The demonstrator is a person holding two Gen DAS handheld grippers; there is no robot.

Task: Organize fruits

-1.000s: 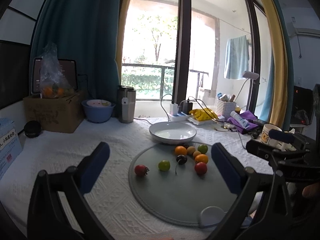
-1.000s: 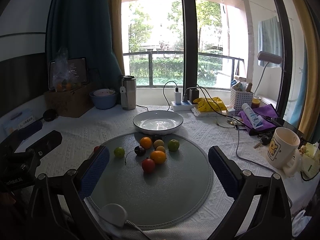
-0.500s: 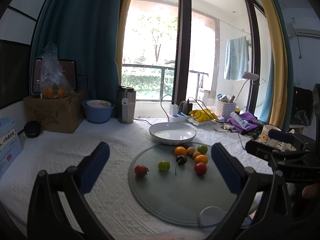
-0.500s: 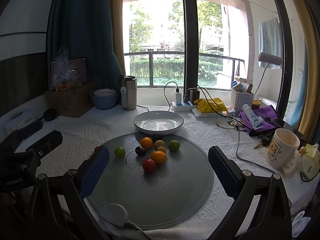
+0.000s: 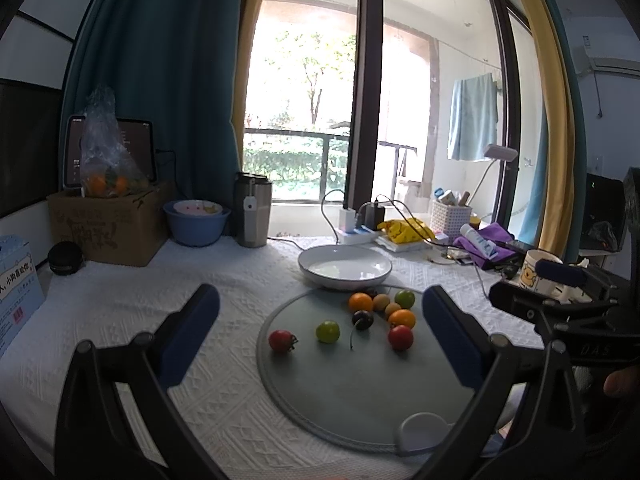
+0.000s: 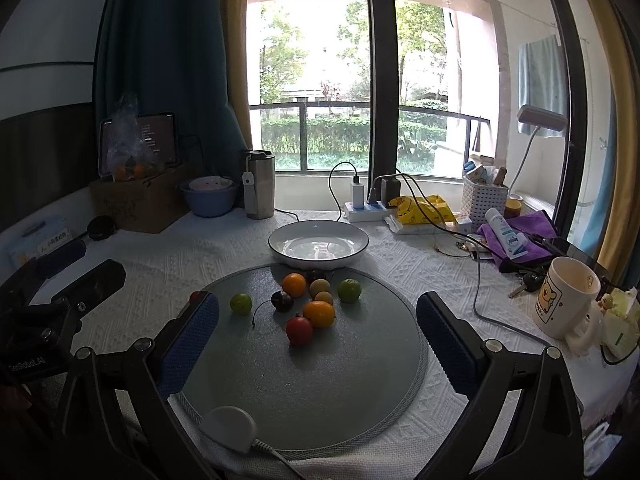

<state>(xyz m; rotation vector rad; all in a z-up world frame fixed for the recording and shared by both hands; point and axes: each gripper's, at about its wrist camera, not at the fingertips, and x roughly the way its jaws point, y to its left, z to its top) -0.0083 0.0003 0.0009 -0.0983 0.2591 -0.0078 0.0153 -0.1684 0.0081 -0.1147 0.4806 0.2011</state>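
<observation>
Several small fruits lie on a round grey mat [image 5: 360, 392] [image 6: 320, 380]: a red tomato [image 5: 281, 340] at the left, a green fruit [image 5: 327, 331] [image 6: 241, 303], a dark cherry [image 5: 363, 319] [image 6: 282, 301], an orange [image 5: 360, 302] [image 6: 294, 284], another red tomato [image 5: 400, 337] [image 6: 299, 330] and others. An empty white plate [image 5: 345, 267] [image 6: 318, 245] stands just behind the mat. My left gripper [image 5: 320, 332] is open, hovering short of the mat. My right gripper [image 6: 318, 328] is open too, above the mat's near part. Neither holds anything.
A bear mug [image 6: 566, 298], keys, a cable and a purple cloth [image 6: 520, 236] crowd the right side. At the back stand a steel tumbler [image 6: 259, 184], a blue bowl [image 6: 210, 197], a cardboard box [image 5: 108, 222] and a power strip [image 6: 366, 210]. A white puck [image 6: 230, 428] rests on the mat's near edge.
The right gripper has crept slightly forward toward the fruits. The left gripper has hardly shifted; nothing was taken hold of.
</observation>
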